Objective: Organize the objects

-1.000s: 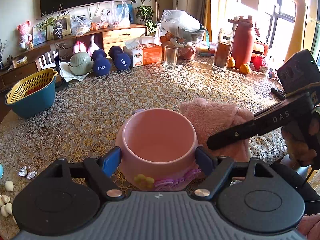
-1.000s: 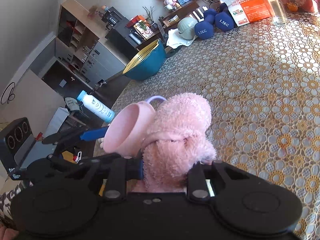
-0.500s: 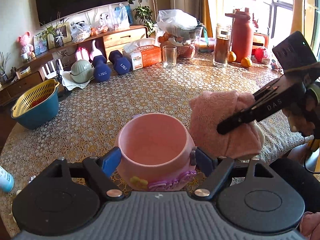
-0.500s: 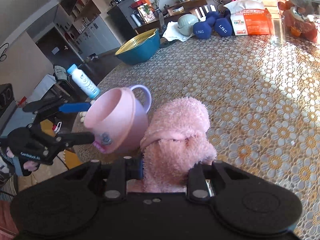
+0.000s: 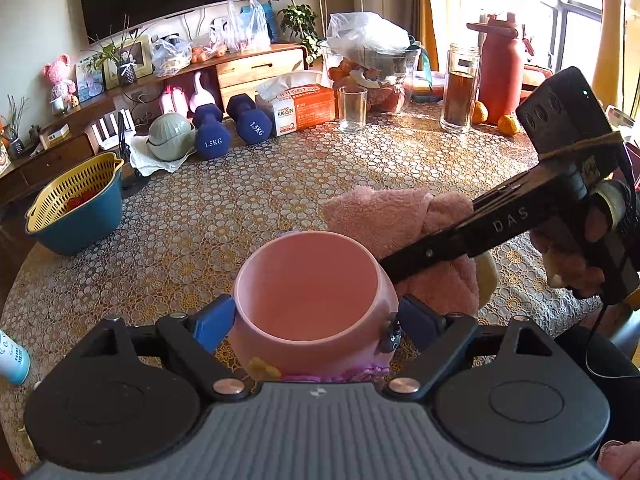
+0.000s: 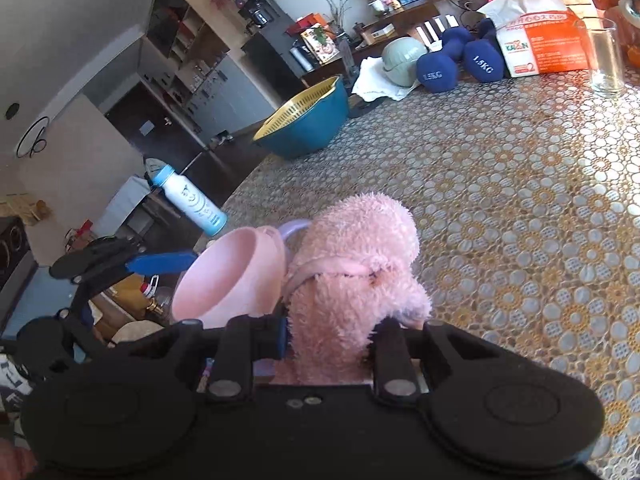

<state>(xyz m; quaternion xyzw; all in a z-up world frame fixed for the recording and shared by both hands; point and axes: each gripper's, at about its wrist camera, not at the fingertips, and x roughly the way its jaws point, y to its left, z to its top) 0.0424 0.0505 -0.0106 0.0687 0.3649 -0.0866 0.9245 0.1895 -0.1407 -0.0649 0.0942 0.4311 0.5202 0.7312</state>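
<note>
My left tongs (image 5: pixel 316 316) are easing open around the stiff, smooth pink cup (image 5: pixel 310 300) near the surface's near edge, while my right tongs (image 6: pixel 332 336) pinch the soft, light plush towel (image 6: pixel 352 276) by its bunched end beside it.

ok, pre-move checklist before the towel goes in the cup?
1. Right gripper shut on the pink towel: ok.
2. Pink cup between the left gripper's blue pads, mouth facing up: ok.
3. Left jaws firm on the cup: not ok, they are opening; pad contact cannot tell.
4. Cup inside empty: ok.
5. Towel over the cup mouth: not ok, it sits beside the cup's far right side.
6. Cup base resting on the tablecloth: cannot tell.
</note>
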